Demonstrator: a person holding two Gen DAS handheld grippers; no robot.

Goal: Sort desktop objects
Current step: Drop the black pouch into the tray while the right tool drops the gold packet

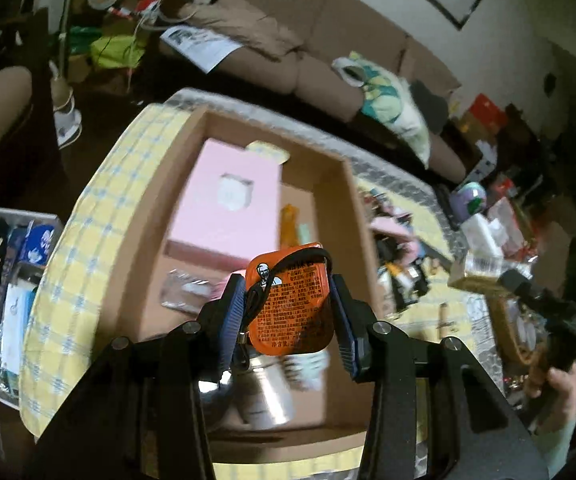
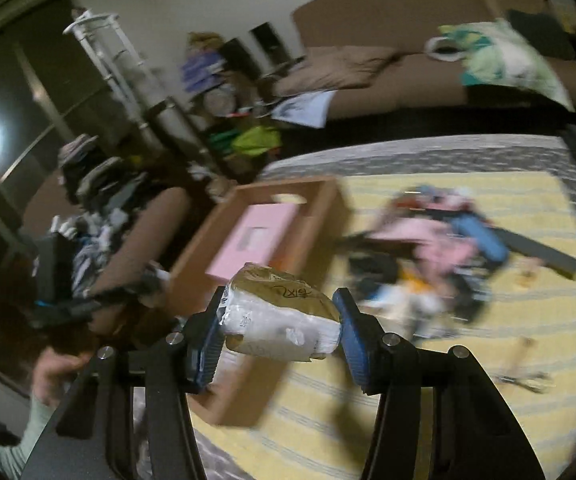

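A brown sofa [image 1: 327, 52] runs behind the table, a patterned pillow [image 1: 391, 112] and a printed paper [image 1: 200, 44] lying on it; a white rack [image 2: 104, 52] stands by the wall

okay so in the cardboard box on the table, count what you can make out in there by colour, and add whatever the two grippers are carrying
Cardboard box contents, left wrist view:
Pink: 1, pink box
Orange: 1, orange item
Clear: 1, clear packet
Silver: 1, metal can

Carried:
Orange: 1, sauce packet, left gripper
White and tan: 1, taped parcel, right gripper

Total: 6

Dim indoor light, motion blur, fisheye-warped edges
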